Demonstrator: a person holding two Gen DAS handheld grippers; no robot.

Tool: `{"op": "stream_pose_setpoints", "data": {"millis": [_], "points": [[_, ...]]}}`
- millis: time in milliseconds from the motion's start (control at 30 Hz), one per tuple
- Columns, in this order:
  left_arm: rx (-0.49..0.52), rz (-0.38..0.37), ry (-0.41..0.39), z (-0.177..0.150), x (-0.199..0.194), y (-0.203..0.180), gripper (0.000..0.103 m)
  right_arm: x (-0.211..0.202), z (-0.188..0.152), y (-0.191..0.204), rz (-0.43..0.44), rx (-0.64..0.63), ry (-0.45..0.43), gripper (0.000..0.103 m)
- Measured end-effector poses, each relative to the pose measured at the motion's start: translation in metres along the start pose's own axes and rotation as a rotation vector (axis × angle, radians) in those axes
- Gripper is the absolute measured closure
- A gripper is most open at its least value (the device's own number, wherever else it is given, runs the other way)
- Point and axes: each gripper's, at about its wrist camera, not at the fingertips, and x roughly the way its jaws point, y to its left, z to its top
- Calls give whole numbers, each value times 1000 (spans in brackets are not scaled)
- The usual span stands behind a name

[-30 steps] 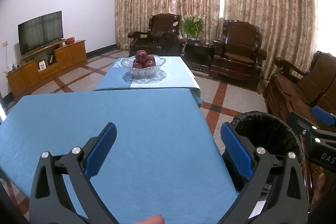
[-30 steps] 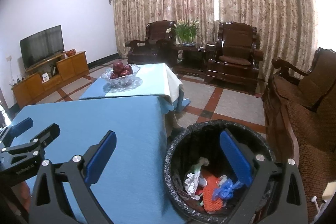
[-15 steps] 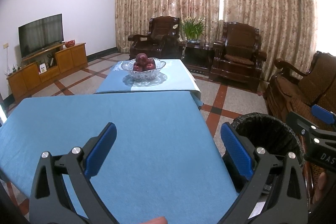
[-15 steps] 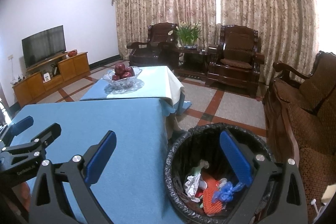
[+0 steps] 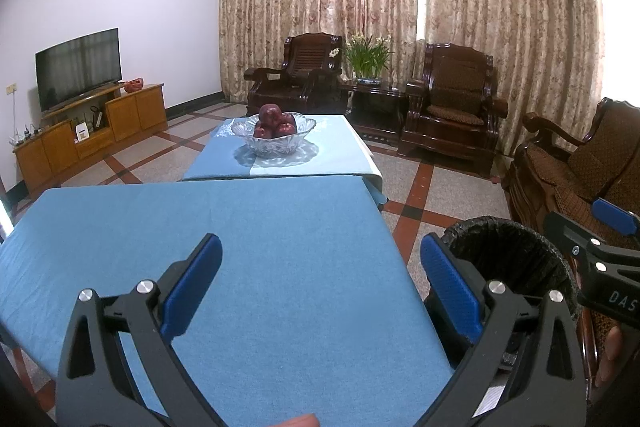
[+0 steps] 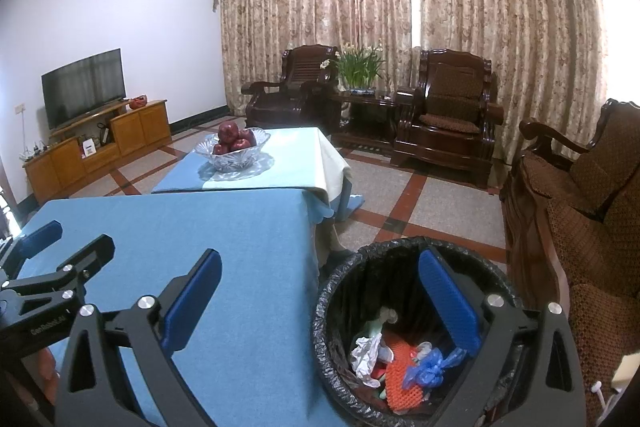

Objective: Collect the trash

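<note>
A black-lined trash bin (image 6: 344, 307) stands on the floor right of the blue-clothed table (image 6: 200, 235). Inside it lie white crumpled paper (image 6: 366, 351), an orange mesh piece (image 6: 400, 375) and a blue plastic scrap (image 6: 430, 367). My right gripper (image 6: 320, 299) is open and empty, held above the table's right edge and the bin. My left gripper (image 5: 320, 287) is open and empty over the bare blue cloth (image 5: 240, 247). The bin (image 5: 516, 255) also shows at the right in the left wrist view.
A glass bowl of red apples (image 5: 274, 137) sits on a second, farther table (image 5: 340, 155). Dark wooden armchairs (image 5: 452, 111) and a sofa (image 6: 580, 207) line the back and right. A TV (image 5: 78, 67) on a wooden cabinet stands at the left.
Both grippers have risen and tilted up slightly; the tables and bin sit lower in view. Both stay open and empty.
</note>
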Motion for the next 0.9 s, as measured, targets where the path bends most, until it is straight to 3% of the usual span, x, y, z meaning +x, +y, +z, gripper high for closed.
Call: {"op": "stream_pose_setpoints", "data": {"millis": [900], "points": [[-1, 0, 0, -3, 1, 0, 7, 0, 3, 1, 3, -1, 3, 6]]}}
